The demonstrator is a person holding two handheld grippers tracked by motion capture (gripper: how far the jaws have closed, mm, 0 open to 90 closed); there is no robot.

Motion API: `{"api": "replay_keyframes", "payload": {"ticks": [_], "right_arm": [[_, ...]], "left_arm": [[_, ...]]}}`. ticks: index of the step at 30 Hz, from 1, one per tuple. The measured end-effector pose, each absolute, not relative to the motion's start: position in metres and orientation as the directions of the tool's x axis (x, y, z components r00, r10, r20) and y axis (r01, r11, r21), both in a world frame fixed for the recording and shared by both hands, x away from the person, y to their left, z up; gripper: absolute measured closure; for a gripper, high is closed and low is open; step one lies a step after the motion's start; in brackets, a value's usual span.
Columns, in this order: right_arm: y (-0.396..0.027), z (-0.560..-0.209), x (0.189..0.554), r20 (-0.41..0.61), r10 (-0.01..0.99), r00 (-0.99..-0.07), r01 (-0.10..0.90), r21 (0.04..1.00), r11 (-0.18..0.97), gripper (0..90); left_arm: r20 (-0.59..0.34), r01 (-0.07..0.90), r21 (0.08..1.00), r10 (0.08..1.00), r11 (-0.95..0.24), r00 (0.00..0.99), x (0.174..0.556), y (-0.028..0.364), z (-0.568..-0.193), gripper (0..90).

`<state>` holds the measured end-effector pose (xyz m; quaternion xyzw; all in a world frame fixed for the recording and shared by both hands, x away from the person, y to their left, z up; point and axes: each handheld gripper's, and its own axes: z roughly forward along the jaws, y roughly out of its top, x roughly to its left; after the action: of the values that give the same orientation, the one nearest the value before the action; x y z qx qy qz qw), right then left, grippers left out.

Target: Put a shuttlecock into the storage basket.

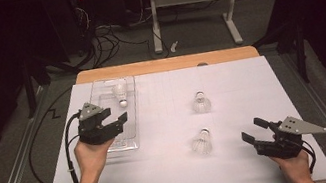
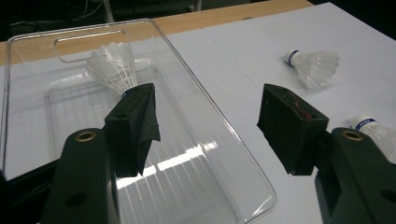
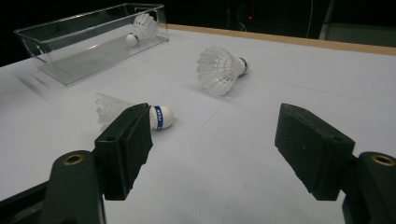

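A clear plastic tray (image 1: 111,141) lies at the left of the white sheet with one white shuttlecock (image 1: 121,94) at its far end. My left gripper (image 1: 115,116) hovers open over the tray's near half, with nothing between its jaws. The left gripper view looks down into the tray (image 2: 224,140), with its shuttlecock (image 2: 112,67) just beyond the left jaw. Two more shuttlecocks (image 1: 200,102) (image 1: 202,142) lie on the sheet near the middle. My right gripper (image 1: 253,129) stands open and empty at the lower right, pointing toward the nearer shuttlecock (image 3: 161,116).
The white sheet (image 1: 230,79) covers a wooden table whose far edge (image 1: 166,64) shows. Beyond it are a desk frame (image 1: 187,11) and cables (image 1: 107,43) on the floor. In the right gripper view the farther shuttlecock (image 3: 219,69) and the tray (image 3: 88,44) lie ahead.
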<state>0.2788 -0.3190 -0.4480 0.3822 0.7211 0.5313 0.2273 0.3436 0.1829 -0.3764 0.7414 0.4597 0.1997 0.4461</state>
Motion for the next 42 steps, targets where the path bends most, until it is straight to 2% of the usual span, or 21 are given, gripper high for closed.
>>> {"api": "replay_keyframes", "payload": {"ticks": [42], "right_arm": [[-0.325,-0.447,0.276,0.087,0.798,-0.597,0.31,0.942,0.129,27.7]], "left_arm": [[-0.12,0.46,0.876,0.856,-0.147,0.502,0.302,0.203,-0.391,37.1]]}}
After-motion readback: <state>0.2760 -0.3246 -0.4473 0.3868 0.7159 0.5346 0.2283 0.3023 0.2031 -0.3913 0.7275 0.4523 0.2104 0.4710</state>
